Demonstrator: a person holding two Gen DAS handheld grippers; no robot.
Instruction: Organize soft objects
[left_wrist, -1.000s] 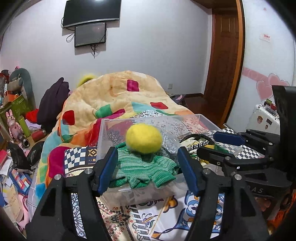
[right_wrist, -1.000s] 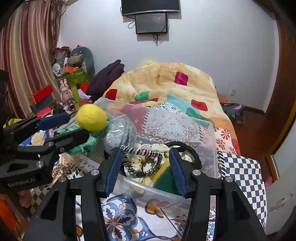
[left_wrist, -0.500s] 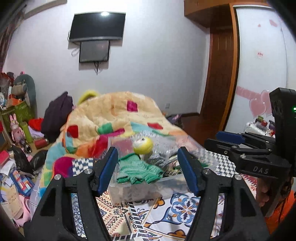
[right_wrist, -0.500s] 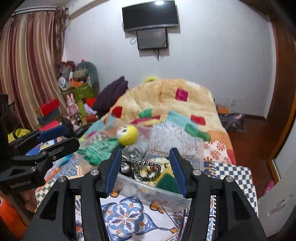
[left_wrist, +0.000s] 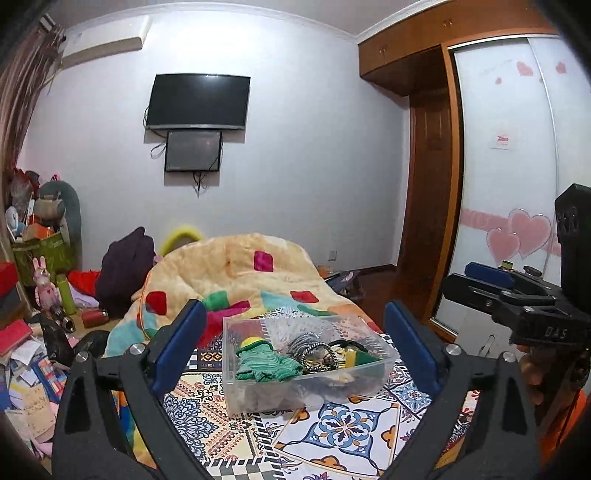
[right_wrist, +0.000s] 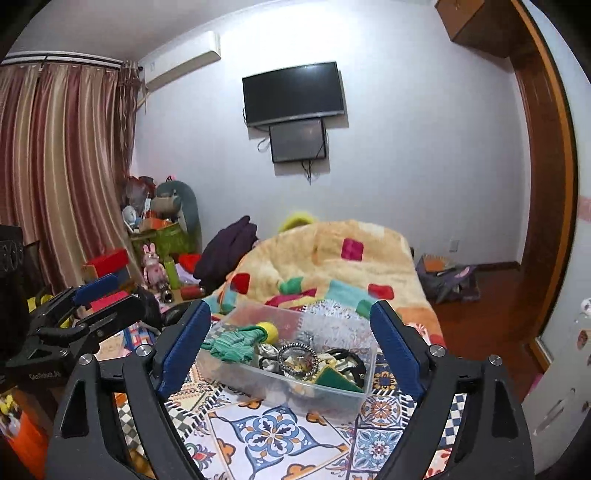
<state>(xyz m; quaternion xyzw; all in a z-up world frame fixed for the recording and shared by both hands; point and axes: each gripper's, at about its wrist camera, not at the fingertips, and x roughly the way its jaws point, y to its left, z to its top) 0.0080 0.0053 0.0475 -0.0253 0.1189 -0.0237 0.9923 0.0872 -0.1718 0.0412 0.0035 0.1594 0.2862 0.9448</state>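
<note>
Hat (left_wrist: 267, 362), green with a yellow pompom, is lying in the bin (left_wrist: 388, 363) on the bed among hair ties. Both grippers, left (left_wrist: 295, 350) and right (right_wrist: 290, 347), are pulling back, jaws wide and empty; packing is probably finishing.

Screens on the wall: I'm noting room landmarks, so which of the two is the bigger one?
The upper screen, the wide dark TV, is bigger. The smaller screen hangs directly beneath it, narrower, with cables dangling below.
</note>
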